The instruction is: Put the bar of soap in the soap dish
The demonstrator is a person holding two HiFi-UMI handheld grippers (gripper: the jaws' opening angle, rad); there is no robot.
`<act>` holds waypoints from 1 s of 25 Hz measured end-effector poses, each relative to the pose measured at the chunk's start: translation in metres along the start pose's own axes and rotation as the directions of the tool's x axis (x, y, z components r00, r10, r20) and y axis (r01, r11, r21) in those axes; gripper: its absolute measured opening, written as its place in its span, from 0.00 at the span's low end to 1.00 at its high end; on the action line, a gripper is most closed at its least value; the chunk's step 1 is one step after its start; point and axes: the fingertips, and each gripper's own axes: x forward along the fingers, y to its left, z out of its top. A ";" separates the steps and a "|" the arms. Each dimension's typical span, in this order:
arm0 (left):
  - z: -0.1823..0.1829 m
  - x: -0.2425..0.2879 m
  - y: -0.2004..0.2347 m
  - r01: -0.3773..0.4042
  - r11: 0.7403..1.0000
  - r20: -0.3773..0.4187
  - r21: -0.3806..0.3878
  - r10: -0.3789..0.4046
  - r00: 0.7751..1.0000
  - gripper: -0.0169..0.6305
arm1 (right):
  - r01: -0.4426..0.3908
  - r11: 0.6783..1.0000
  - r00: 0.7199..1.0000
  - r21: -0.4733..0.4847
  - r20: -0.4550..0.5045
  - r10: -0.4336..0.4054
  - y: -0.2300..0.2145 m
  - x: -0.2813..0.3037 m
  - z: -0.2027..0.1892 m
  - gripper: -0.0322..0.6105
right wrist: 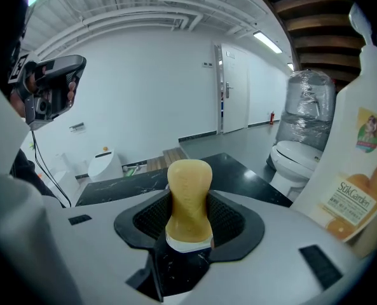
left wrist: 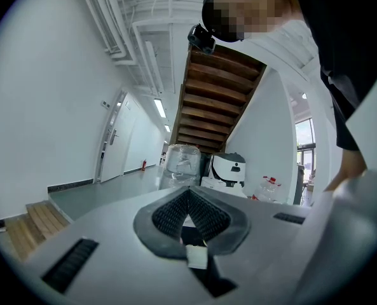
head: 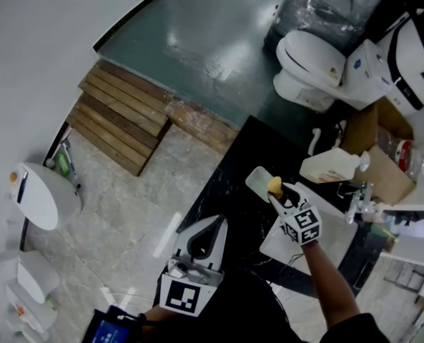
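From the head view, the right gripper [head: 279, 196] reaches over the far part of the black counter [head: 226, 191] with the yellow bar of soap [head: 274, 184] at its tips. The soap hangs over the near edge of the pale soap dish [head: 257, 179]; whether the two touch cannot be told. A white bottle [head: 328, 167] lies on its side just beyond, toward the counter's right edge. The left gripper [head: 219, 224] rests low over the counter's near edge, well apart from the dish, its tips drawn to a point. A toilet [head: 308, 57] stands on the floor past the counter's far corner, and wooden steps [head: 120, 116] lie off to the left.

In the left gripper view, the left gripper [left wrist: 188, 193] has its ribbed pads met at the tip with nothing held between them, and it looks out into the room.

In the right gripper view, the right gripper [right wrist: 189, 197] is clamped on the bar of soap [right wrist: 189, 176], which stands upright between the pads. The bottle [right wrist: 360, 170] is near on the right.
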 end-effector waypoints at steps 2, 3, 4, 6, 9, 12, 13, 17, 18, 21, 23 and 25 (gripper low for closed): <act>0.000 -0.001 0.001 -0.002 1.000 0.000 0.001 0.002 1.000 0.03 | -0.011 1.000 1.000 -0.016 -0.014 0.011 0.002 0.003 -0.002 0.32; 0.000 -0.001 0.001 -0.003 1.000 -0.001 0.000 0.003 1.000 0.03 | -0.015 1.000 1.000 -0.024 -0.022 0.014 0.002 0.005 -0.004 0.32; 0.000 -0.002 0.002 -0.005 1.000 -0.003 -0.002 0.005 1.000 0.03 | -0.017 0.999 0.999 -0.030 -0.028 0.016 0.002 0.006 -0.005 0.32; 0.000 -0.003 0.003 -0.011 1.000 0.001 -0.007 0.011 1.000 0.03 | -0.017 0.999 0.999 -0.035 -0.035 0.016 0.002 0.008 -0.008 0.32; 0.002 -0.005 0.003 -0.011 1.000 0.012 -0.009 0.011 1.000 0.03 | -0.022 0.999 0.999 -0.038 -0.042 0.020 0.002 0.010 -0.010 0.32; 0.002 -0.005 0.001 -0.003 1.000 0.007 -0.009 0.003 1.000 0.03 | -0.024 0.998 0.998 -0.062 -0.060 0.020 0.002 0.014 -0.014 0.32; 0.002 -0.004 0.001 -0.004 1.000 0.009 -0.010 0.004 1.000 0.03 | -0.026 0.997 0.998 -0.068 -0.067 0.021 0.003 0.015 -0.015 0.32; 0.003 -0.005 0.001 -0.012 1.000 0.017 -0.010 0.013 1.000 0.03 | -0.038 0.995 0.996 -0.088 -0.088 0.030 0.006 0.020 -0.020 0.32; 0.003 -0.005 0.002 -0.016 1.000 0.015 -0.008 0.016 1.000 0.03 | -0.038 0.995 0.996 -0.092 -0.089 0.029 0.006 0.021 -0.019 0.32; 0.002 -0.006 0.006 -0.034 0.999 0.011 -0.004 0.034 0.999 0.03 | -0.032 0.995 0.995 -0.098 -0.094 0.023 0.004 0.023 -0.020 0.32; 0.002 -0.006 0.008 -0.039 0.999 0.010 -0.003 0.039 0.999 0.03 | -0.031 0.995 0.994 -0.099 -0.104 0.021 0.003 0.025 -0.022 0.32; 0.002 -0.006 0.008 -0.039 0.999 0.007 -0.001 0.039 0.999 0.03 | -0.036 0.994 0.993 -0.099 -0.115 0.024 0.004 0.028 -0.024 0.32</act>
